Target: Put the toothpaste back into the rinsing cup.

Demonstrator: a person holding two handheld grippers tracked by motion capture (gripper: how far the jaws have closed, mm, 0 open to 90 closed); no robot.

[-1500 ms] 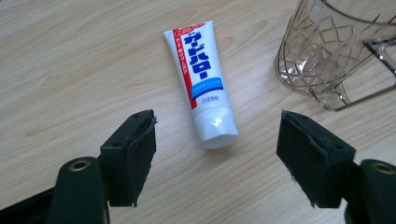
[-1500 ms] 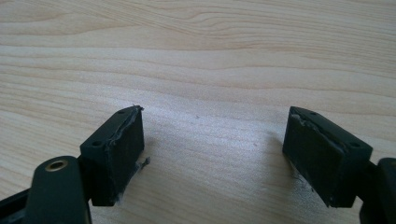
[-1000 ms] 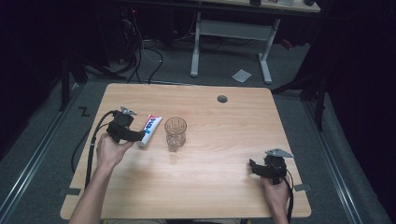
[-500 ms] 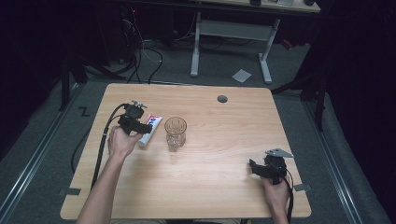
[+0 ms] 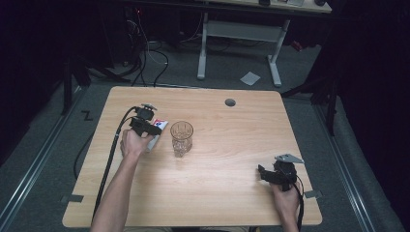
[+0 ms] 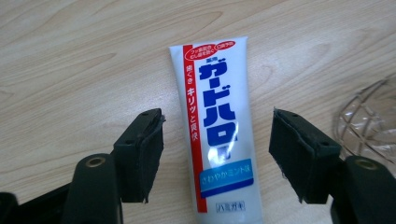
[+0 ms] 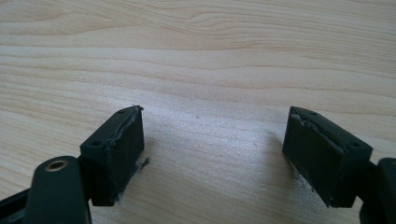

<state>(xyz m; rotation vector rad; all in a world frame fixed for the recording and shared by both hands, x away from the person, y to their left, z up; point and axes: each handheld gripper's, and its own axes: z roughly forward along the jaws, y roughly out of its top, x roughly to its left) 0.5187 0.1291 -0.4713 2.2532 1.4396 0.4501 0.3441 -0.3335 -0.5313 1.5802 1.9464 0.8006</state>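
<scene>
white toothpaste tube (image 6: pixel 216 130) w/ red side stripe and blue lettering lies flat on the light wood table (image 5: pixel 232 145), left-centre area, just left of the clear cut-glass tumbler (image 5: pixel 182 137); tube and glass look just apart. left gripper (image 6: pixel 217 154) sits over the tube, jaws straddling it, one each side. pads (image 6: pixel 149 154) not pressing on it yet, gaps visible on both sides, so unclenched; jaws have just been closing w/ the tube between them. in the left gripper view the glass rim (image 6: pixel 369 126) shows at the right edge, near the far pad. right gripper (image 5: pixel 270 175) rests at the table's right-front, well apart from tube and glass, jaws spread wide over bare wood, grasping nothing.
</scene>
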